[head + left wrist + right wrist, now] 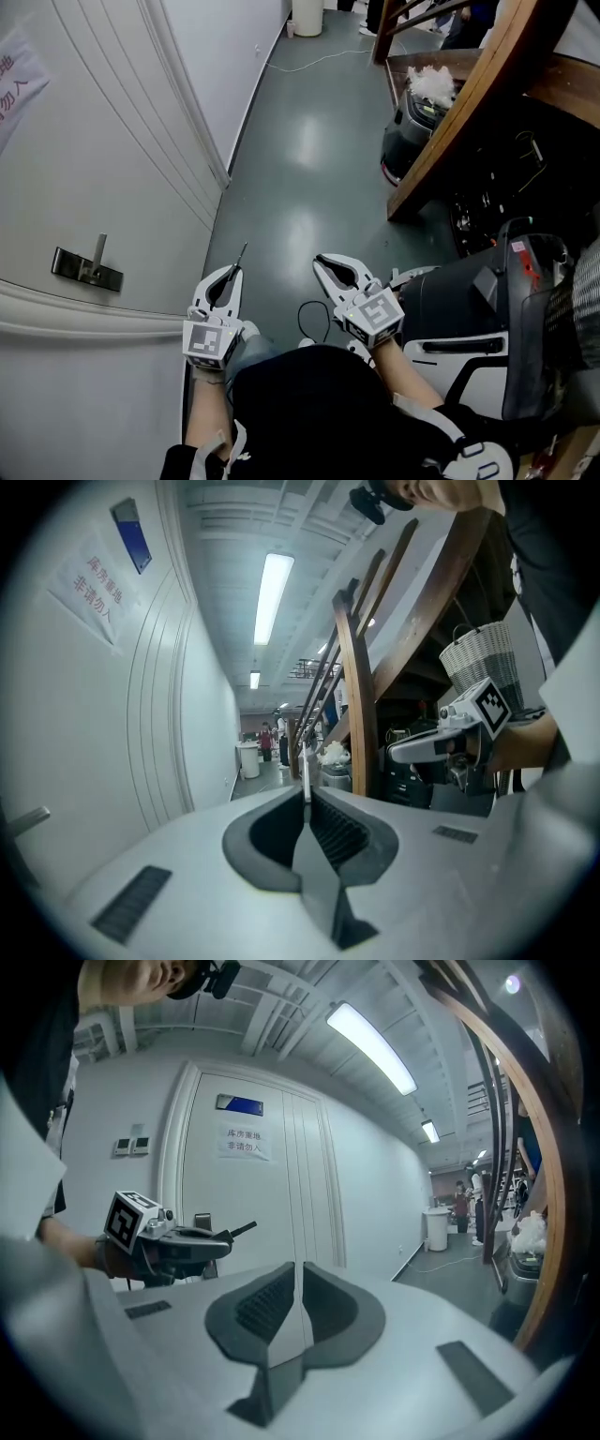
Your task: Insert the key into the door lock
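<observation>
The white door (84, 141) fills the left of the head view, with its dark lock plate and lever handle (86, 267) at mid height. My left gripper (234, 270) is to the right of the door, below the handle's level, shut on a thin dark key (241, 255) that pokes out past its tips. In the left gripper view the key blade (305, 775) stands up between the closed jaws. My right gripper (322, 262) hangs beside it over the floor, shut with nothing in it. The right gripper view shows the left gripper (178, 1241), the key (244, 1230) and the handle (202, 1221) behind.
A wooden stair stringer (469, 103) slants down at the right, with a black machine (412, 131) under it and a grey-white device (478, 309) close to my right side. A white bin (307, 14) and a cable (309, 64) lie far down the corridor.
</observation>
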Action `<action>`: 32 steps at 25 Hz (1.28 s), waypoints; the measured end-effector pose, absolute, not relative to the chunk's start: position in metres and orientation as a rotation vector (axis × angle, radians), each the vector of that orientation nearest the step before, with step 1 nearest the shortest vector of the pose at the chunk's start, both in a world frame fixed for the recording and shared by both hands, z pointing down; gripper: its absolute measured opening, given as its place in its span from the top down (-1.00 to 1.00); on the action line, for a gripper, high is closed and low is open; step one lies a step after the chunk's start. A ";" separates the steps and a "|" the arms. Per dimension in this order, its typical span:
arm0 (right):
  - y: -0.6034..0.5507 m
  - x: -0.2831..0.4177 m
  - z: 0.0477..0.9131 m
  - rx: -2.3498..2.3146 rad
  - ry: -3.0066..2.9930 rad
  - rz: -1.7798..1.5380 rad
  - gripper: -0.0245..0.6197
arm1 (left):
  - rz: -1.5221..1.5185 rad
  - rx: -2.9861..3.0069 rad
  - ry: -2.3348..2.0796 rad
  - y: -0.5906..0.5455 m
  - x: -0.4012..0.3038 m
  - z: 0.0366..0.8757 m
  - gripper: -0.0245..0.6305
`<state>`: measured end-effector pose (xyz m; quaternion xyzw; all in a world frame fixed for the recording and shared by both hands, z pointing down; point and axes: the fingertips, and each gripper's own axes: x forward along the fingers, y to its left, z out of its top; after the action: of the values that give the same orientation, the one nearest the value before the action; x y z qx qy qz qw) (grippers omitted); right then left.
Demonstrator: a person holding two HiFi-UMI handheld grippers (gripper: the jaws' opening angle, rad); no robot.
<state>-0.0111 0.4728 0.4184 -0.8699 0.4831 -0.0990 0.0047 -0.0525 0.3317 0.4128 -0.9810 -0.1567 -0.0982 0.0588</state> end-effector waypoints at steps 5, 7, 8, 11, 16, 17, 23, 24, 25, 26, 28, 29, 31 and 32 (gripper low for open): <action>0.452 0.006 0.430 -2.703 1.546 -0.343 0.84 | -0.308 -3.003 -0.452 0.310 -0.031 0.420 0.85; 0.440 0.016 0.432 -2.704 1.549 -0.356 0.84 | -0.331 -3.005 -0.450 0.297 -0.022 0.424 0.85; 0.433 0.021 0.433 -2.704 1.550 -0.364 0.84 | -0.340 -3.009 -0.453 0.290 -0.017 0.428 0.85; 0.407 0.041 0.434 -2.707 1.548 -0.385 0.84 | -0.335 -3.025 -0.461 0.264 0.003 0.433 0.85; 0.355 0.079 0.433 -2.713 1.546 -0.416 0.84 | -0.308 -3.036 -0.480 0.213 0.044 0.428 0.85; 0.343 0.087 0.433 -2.715 1.545 -0.423 0.84 | -0.318 -3.038 -0.480 0.201 0.051 0.429 0.85; 0.261 0.129 0.429 -2.688 1.565 -0.425 0.84 | -0.368 -3.053 -0.462 0.122 0.086 0.437 0.85; 0.247 0.135 0.428 -2.683 1.573 -0.424 0.84 | -0.361 -3.062 -0.463 0.109 0.091 0.438 0.85; 0.233 0.140 0.428 -2.677 1.582 -0.423 0.84 | -0.359 -3.072 -0.459 0.096 0.095 0.440 0.85; 0.220 0.144 0.429 -2.670 1.592 -0.423 0.84 | -0.360 -3.084 -0.453 0.083 0.099 0.442 0.85; 0.194 0.151 0.430 -2.654 1.616 -0.423 0.84 | -0.368 -3.113 -0.444 0.060 0.105 0.448 0.85; 0.183 0.153 0.430 -2.646 1.631 -0.424 0.84 | -0.370 -3.125 -0.439 0.051 0.107 0.450 0.85; 0.162 0.159 0.431 -2.629 1.668 -0.429 0.84 | -0.369 -3.144 -0.420 0.035 0.111 0.452 0.85; 0.153 0.161 0.432 -2.619 1.689 -0.434 0.84 | -0.369 -3.154 -0.406 0.029 0.113 0.453 0.85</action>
<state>0.1610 0.1532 0.4316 -0.8323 0.5368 -0.1380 -0.0025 0.1127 0.0285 0.4529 -0.9848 -0.1267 -0.1152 -0.0297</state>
